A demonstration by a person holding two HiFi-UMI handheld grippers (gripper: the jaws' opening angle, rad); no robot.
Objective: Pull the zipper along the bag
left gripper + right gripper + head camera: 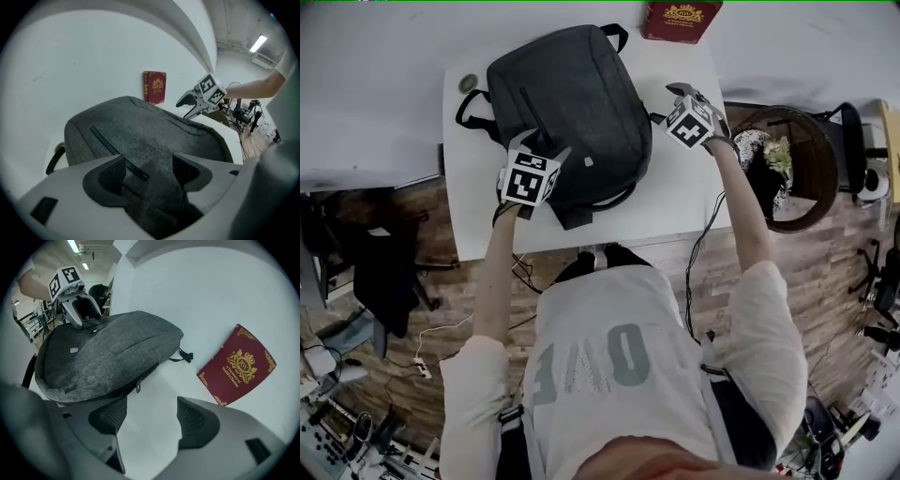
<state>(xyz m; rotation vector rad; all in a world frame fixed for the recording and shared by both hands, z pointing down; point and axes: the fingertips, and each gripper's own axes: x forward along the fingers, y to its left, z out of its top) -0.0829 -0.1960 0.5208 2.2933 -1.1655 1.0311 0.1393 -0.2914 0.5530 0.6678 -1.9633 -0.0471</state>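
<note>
A dark grey backpack lies flat on the white table. My left gripper hovers over its near left part, open. In the left gripper view the left gripper straddles the bag fabric. The black pull of the front pocket zipper lies between the jaws, close to the left one, not pinched. My right gripper is off the bag's right side, open over bare table. In the right gripper view the right gripper holds nothing. The main zipper's metal pull hangs at the bag's edge just beyond it.
A red book lies at the table's far edge, right of the bag's top handle. A small round object sits at the far left corner. A wicker basket stands on the floor to the right. A dark chair stands at the left.
</note>
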